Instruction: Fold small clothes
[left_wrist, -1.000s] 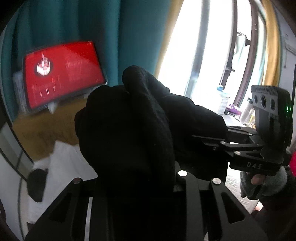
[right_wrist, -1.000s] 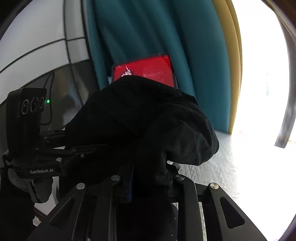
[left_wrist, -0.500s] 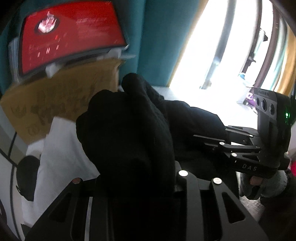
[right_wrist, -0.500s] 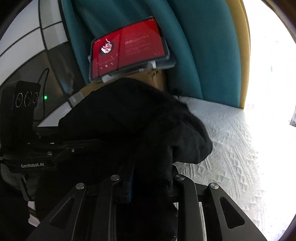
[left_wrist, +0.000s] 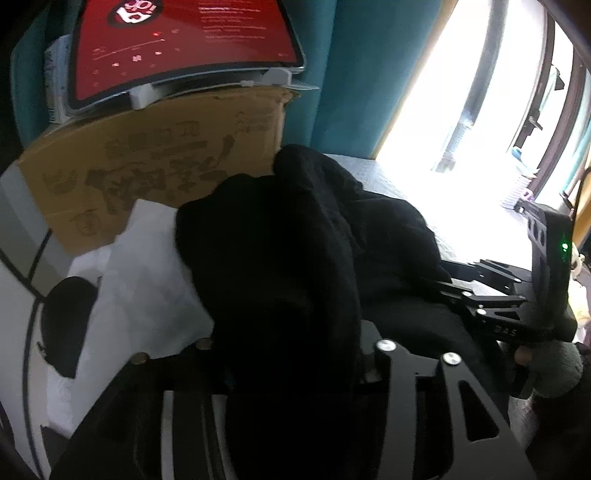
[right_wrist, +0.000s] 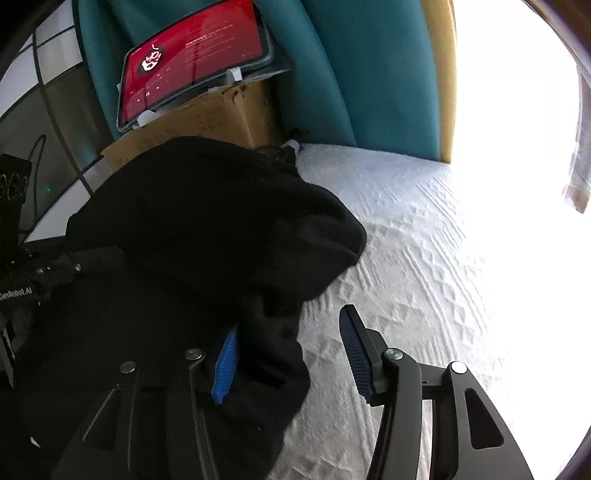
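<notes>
Down on the white bedcover (right_wrist: 424, 258), the black garment (left_wrist: 277, 240) lies bunched in a heap across both of my tools, its far edge resting on the textured cloth. It is one dark mass with thick folds, and I cannot tell what kind of garment it is.

On my right gripper (right_wrist: 290, 325) the jaws have just been opening, and they now stand well apart. The blue ribbed pads (right_wrist: 354, 350) are both bare to see. The inner one lies against a hanging fold of the garment, while the outer one is clear of it, with white bedcover showing in the gap. Nothing is clamped there.

My left gripper (left_wrist: 291, 354) has likewise just been opening its jaws, but the garment is piled over and between them and hides the pads. I cannot tell whether they press on the fabric or merely sit under it.

Beyond the heap, a brown cardboard box (left_wrist: 147, 166) with dark printing on its side stands against the teal curtain (left_wrist: 369, 74). Its top is covered, so I cannot see what it holds. A tablet (left_wrist: 184, 44) with a red screen is propped on a pale stand on top of the box. The garment's far fold reaches close to the foot of the box. Bright window light washes out the bedcover's far right side.
</notes>
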